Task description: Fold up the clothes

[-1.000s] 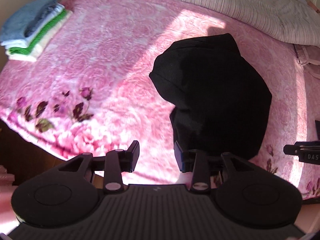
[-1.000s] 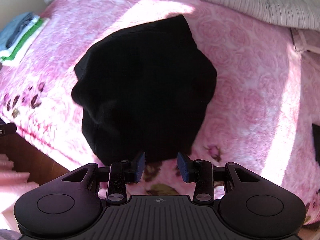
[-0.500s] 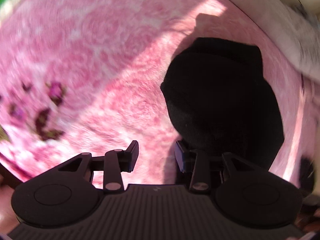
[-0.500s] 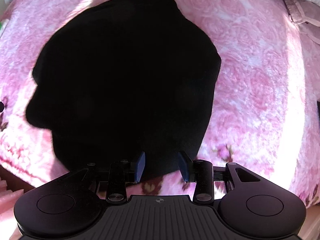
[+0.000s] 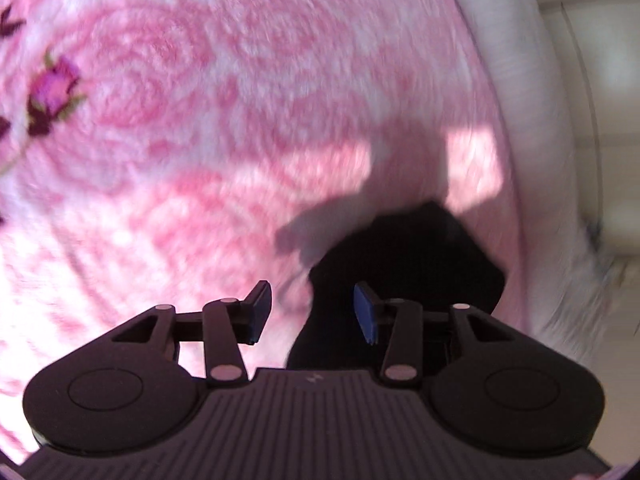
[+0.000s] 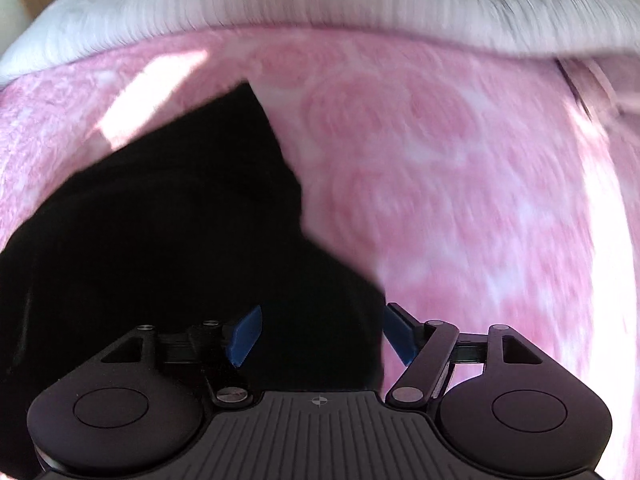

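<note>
A black garment [image 6: 168,240] lies crumpled on the pink rose-patterned blanket [image 6: 460,184]. In the right wrist view it fills the left and lower middle. My right gripper [image 6: 322,332] hovers low over its right edge, jaws opening wide, the cloth's edge beneath the gap and no pad pressing on it. In the left wrist view the black garment [image 5: 412,264] shows at lower right. My left gripper [image 5: 314,312] is opening over its left edge, the right pad above the cloth, the left pad over bare blanket. Nothing is gripped.
A pale striped quilt [image 6: 320,4] is bunched along the far side of the bed, and the same quilt [image 5: 520,100] runs down the right of the left wrist view. Dark rose prints [image 5: 52,88] mark the blanket at left. Both views are motion-blurred.
Both grippers have dropped close to the black garment and spread their jaws wider. The left view has rolled, and the folded stack at the bed's corner has left the frame.
</note>
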Demonstrator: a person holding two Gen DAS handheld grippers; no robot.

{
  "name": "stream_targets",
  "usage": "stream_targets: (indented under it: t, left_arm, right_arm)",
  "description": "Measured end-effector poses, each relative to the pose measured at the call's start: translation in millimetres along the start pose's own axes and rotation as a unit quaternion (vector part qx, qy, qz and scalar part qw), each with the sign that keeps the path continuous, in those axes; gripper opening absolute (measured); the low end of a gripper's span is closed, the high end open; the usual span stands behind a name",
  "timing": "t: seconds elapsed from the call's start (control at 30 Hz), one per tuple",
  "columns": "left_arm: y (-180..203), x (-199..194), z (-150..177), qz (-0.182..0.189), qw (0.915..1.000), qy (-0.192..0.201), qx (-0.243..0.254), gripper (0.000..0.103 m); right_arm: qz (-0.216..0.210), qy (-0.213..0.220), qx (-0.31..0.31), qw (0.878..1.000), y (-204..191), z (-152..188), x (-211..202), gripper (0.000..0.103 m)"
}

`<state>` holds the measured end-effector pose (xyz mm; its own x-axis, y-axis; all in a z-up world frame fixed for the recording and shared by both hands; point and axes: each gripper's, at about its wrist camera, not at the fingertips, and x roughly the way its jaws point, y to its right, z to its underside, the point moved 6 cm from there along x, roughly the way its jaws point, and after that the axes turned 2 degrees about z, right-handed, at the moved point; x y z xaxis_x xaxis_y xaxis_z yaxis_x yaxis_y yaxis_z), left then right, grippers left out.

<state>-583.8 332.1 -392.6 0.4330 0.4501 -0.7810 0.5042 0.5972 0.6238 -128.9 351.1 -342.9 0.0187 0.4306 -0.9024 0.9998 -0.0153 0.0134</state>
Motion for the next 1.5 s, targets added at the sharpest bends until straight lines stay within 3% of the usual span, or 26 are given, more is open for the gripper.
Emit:
stream_targets:
  t: [0.17, 0.2, 0.23, 0.27, 0.3, 0.33, 0.47, 0.6, 0.77, 0.83, 0.9, 0.93, 1.0, 1.07, 1.1, 1.13, 1.27, 1.4, 1.5]
  left_arm:
    - [1, 33, 7, 0.031, 0.9982, -0.02, -0.047, 0.045]
    - [1, 37, 11, 0.039, 0.9974, -0.021, -0.058, 0.042]
    - [0, 41, 14, 0.047, 0.9963, -0.022, -0.068, 0.025]
    - [2, 41, 17, 0.058, 0.996, -0.022, -0.064, 0.018]
    - [5, 40, 19, 0.07, 0.9956, -0.021, -0.059, 0.009]
    - [9, 35, 21, 0.071, 0.9965, -0.019, -0.04, 0.008]
    - [25, -2, 37, 0.077, 0.9959, 0.001, 0.048, 0.006]
    - [18, -44, 70, 0.103, 0.9904, -0.023, 0.089, 0.006]
    - [-28, -54, 154, 0.072, 0.982, -0.143, 0.101, 0.006]
    - [-47, -52, 177, 0.053, 0.9797, -0.175, 0.082, 0.008]
    - [-55, -55, 180, 0.046, 0.9815, -0.172, 0.069, 0.012]
    - [-55, -59, 174, 0.047, 0.9836, -0.162, 0.065, 0.016]
    - [-50, -69, 152, 0.047, 0.9877, -0.128, 0.077, 0.016]
    - [-43, -77, 127, 0.049, 0.9905, -0.094, 0.087, 0.019]
    - [-41, -80, 115, 0.05, 0.9919, -0.079, 0.087, 0.026]
    - [-40, -81, 100, 0.049, 0.9932, -0.063, 0.084, 0.032]
    - [-30, -58, 67, 0.055, 0.9948, -0.036, 0.077, 0.033]
    - [-27, -16, 63, 0.063, 0.994, -0.05, 0.075, 0.033]
    - [-33, 9, 70, 0.041, 0.995, -0.063, 0.066, 0.034]
  right_arm:
    - [-0.052, 0.01, -0.04, 0.998, -9, -15, 30, 0.072]
    - [-0.06, 0.008, -0.047, 0.997, -10, -16, 36, 0.072]
    - [-0.071, 0.006, -0.052, 0.996, -10, -15, 40, 0.072]
    - [-0.087, 0.006, -0.056, 0.995, -10, -13, 40, 0.062]
    - [-0.104, 0.005, -0.06, 0.993, -10, -10, 40, 0.025]
    - [-0.116, 0.006, -0.063, 0.991, -11, -7, 37, 0.011]
    - [-0.158, 0.026, -0.084, 0.984, -8, 10, 3, 0.006]
    - [-0.209, 0.011, -0.116, 0.971, 6, 51, -43, 0.002]
    - [-0.215, -0.097, -0.145, 0.961, 27, 132, -77, 0.002]
    - [-0.202, -0.15, -0.143, 0.957, 35, 157, -75, 0.003]
    - [-0.19, -0.191, -0.116, 0.956, 46, 165, -68, 0.008]
    - [-0.192, -0.2, -0.105, 0.955, 50, 162, -66, 0.012]
    - [-0.2, -0.206, -0.092, 0.954, 56, 148, -66, 0.035]
    - [-0.206, -0.196, -0.081, 0.955, 59, 125, -65, 0.046]
    - [-0.209, -0.189, -0.074, 0.957, 60, 113, -64, 0.05]
    - [-0.215, -0.184, -0.067, 0.957, 61, 101, -63, 0.051]
    - [-0.225, -0.136, -0.061, 0.963, 61, 52, -51, 0.061]
    - [-0.214, -0.115, -0.055, 0.969, 52, 16, -25, 0.063]
    - [-0.206, -0.11, -0.039, 0.971, 50, -3, 8, 0.066]
